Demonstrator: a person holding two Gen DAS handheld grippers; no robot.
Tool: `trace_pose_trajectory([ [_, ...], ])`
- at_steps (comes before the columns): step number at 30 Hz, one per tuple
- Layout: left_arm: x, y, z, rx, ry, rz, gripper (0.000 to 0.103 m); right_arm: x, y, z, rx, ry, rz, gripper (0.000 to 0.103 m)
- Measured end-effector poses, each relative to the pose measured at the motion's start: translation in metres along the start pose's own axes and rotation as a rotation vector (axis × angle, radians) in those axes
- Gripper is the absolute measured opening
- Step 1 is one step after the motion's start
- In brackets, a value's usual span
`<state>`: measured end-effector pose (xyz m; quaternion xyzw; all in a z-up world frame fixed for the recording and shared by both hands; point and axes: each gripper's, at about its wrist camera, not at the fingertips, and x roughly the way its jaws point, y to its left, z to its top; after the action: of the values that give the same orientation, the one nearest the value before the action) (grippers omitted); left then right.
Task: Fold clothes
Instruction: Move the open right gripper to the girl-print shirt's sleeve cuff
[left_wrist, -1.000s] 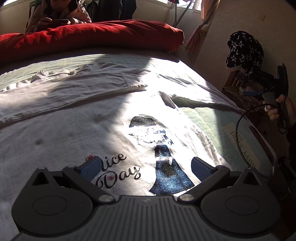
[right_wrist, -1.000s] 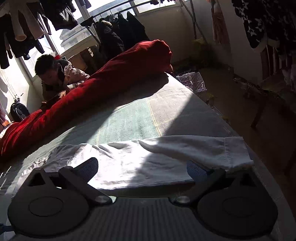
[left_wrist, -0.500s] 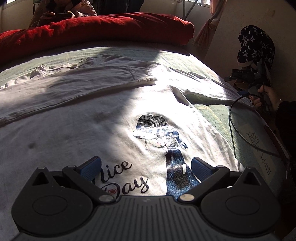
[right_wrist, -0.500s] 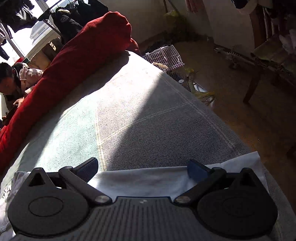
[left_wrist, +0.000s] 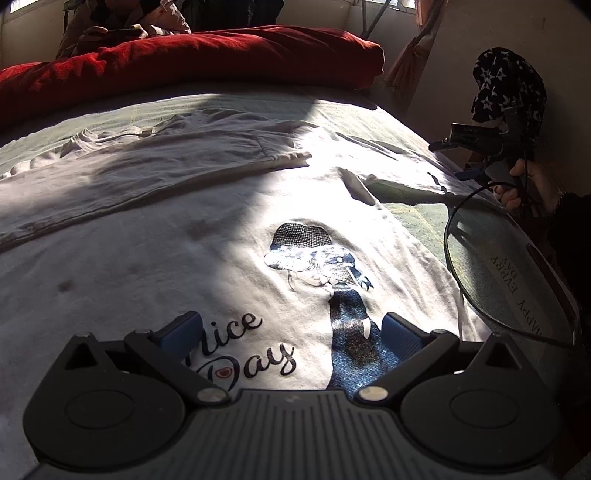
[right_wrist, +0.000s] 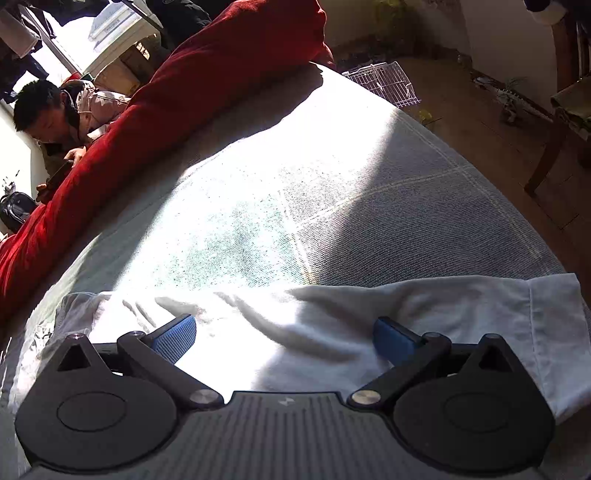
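The left gripper (left_wrist: 290, 332), jaws spread, hovers over a white T-shirt (left_wrist: 207, 254) lying flat across the bed (right_wrist: 369, 206). Only the right wrist view shows the right gripper (right_wrist: 284, 334), also spread, above its sleeve (right_wrist: 517, 317) at the bed's edge.

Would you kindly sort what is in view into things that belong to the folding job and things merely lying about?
Belongs to the job:
- white T-shirt
- its sleeve
- left gripper, open
- right gripper, open

Just lying about:
- red quilt
- star-patterned garment
- wire cage
- wooden chair
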<state>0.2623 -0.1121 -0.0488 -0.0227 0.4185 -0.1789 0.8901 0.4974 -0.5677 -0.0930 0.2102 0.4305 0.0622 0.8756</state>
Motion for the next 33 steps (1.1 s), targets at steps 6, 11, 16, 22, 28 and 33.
trace_pose_trajectory([
  [6,-0.005,0.001,-0.002,-0.002,-0.007,-0.003,0.102,-0.015,0.007,0.011,0.04,-0.072,-0.017,0.103],
  [11,-0.004,-0.003,-0.003,0.003,-0.004,-0.003,0.102,-0.033,0.037,-0.01,-0.061,-0.022,0.094,0.103],
  [16,-0.006,-0.006,-0.004,0.019,0.0,-0.014,0.102,-0.028,0.039,-0.05,-0.111,0.083,0.106,0.103],
  [22,-0.003,-0.007,-0.004,0.009,0.003,-0.013,0.102,-0.059,0.034,-0.059,-0.092,0.073,0.102,0.103],
  [28,-0.002,-0.012,-0.004,0.03,0.009,-0.024,0.102,-0.079,0.005,-0.05,0.033,0.001,0.149,0.103],
  [33,0.003,-0.011,-0.005,0.021,0.017,-0.008,0.102,-0.086,-0.019,-0.048,0.114,-0.052,0.169,0.103],
])
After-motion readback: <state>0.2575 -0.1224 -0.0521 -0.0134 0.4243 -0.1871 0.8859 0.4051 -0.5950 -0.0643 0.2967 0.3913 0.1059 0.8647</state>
